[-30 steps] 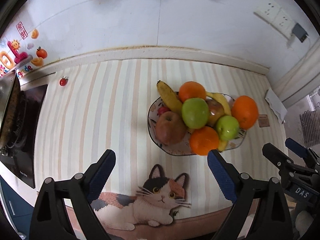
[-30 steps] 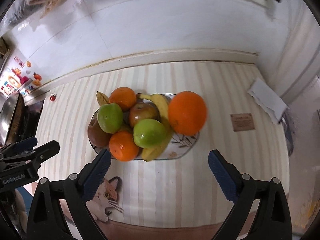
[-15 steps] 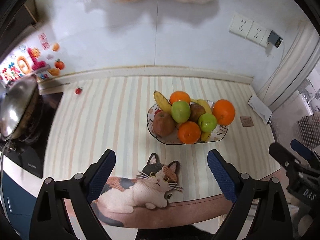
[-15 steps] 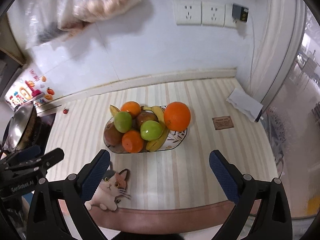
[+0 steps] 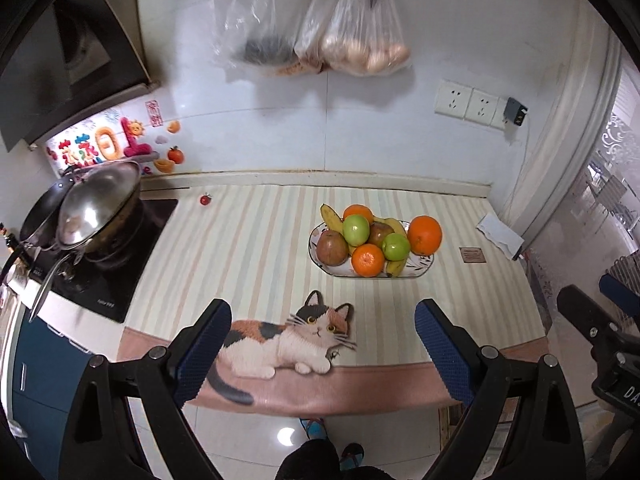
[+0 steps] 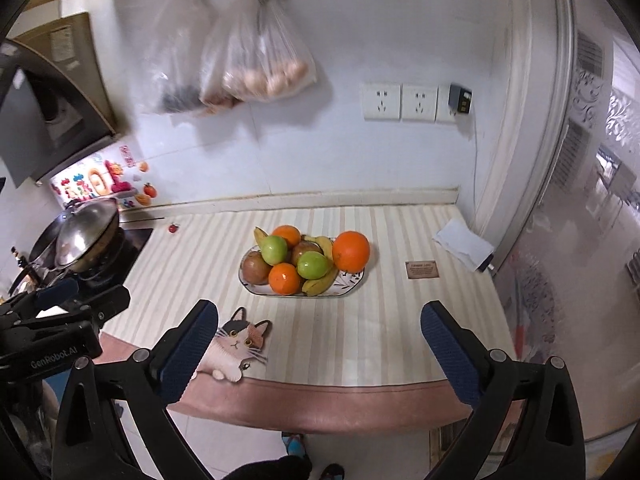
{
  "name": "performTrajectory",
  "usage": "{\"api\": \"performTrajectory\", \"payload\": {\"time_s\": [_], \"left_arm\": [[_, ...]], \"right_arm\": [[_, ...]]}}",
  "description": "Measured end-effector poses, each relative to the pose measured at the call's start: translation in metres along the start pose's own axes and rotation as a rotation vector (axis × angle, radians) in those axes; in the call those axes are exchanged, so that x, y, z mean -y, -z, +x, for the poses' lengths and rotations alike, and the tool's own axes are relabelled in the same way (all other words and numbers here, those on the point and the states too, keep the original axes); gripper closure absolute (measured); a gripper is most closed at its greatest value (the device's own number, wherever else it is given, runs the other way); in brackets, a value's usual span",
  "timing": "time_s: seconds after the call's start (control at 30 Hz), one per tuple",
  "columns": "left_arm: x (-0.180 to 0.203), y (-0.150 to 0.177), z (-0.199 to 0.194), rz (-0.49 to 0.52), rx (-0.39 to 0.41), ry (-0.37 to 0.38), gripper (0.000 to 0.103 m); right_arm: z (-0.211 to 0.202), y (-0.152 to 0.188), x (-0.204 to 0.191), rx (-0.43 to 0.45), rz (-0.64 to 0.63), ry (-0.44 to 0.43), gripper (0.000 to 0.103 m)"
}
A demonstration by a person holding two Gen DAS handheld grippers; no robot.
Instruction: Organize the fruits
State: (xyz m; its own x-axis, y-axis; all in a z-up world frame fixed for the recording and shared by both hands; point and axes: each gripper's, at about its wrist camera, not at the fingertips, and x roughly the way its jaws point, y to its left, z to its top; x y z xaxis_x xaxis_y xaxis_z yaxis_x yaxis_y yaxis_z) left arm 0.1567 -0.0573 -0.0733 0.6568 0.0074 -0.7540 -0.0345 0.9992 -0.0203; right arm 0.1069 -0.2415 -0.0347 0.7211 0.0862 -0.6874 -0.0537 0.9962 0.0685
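Readable: "GenRobot.AI" in pale letters on the black body of the left gripper. "DA", cut off by the frame edge, on the right gripper. Brown card lettering too small to read.

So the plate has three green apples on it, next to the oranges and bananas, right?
Not quite. The plate holds two green apples, not three: one green apple toward the back left and another nearer the front. The oranges and bananas are there as you said. The right wrist view shows it clearly, and the left wrist view agrees.
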Motion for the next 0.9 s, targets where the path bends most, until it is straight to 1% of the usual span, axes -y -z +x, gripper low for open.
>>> {"api": "performTrajectory", "payload": {"time_s": [0.1,0.2,0.4,0.57,0.63,0.8,0.9], "left_arm": [[0.003,0.013,-0.027,0.007,0.026,-0.015,0.009],[0.0,0.022,-0.045,0.004,0.037,-0.013,0.009],[-0.012,0.031,-0.064,-0.009,0.057,0.004,0.009],[-0.019,0.031,-0.071,0.009,0.068,0.001,0.009],[-0.021,0.031,-0.07,0.014,0.07,0.005,0.001],[-0.022,0.029,-0.059,0.016,0.053,0.004,0.0],[-0.021,0.028,-0.049,0.017,0.043,0.004,0.0]], "right_arm": [[-0.031,0.006,-0.003,0.025,-0.007,-0.012,0.0],[-0.051,0.013,-0.008,0.036,-0.013,-0.019,0.0],[-0.073,0.026,-0.022,0.034,-0.011,-0.031,0.0],[-0.072,0.031,-0.028,0.028,0.005,-0.033,0.0],[-0.068,0.031,-0.028,0.023,0.007,-0.024,0.0],[-0.055,0.028,-0.019,0.018,0.025,-0.012,0.0],[-0.04,0.024,-0.011,-0.007,0.042,-0.043,0.0]]}}
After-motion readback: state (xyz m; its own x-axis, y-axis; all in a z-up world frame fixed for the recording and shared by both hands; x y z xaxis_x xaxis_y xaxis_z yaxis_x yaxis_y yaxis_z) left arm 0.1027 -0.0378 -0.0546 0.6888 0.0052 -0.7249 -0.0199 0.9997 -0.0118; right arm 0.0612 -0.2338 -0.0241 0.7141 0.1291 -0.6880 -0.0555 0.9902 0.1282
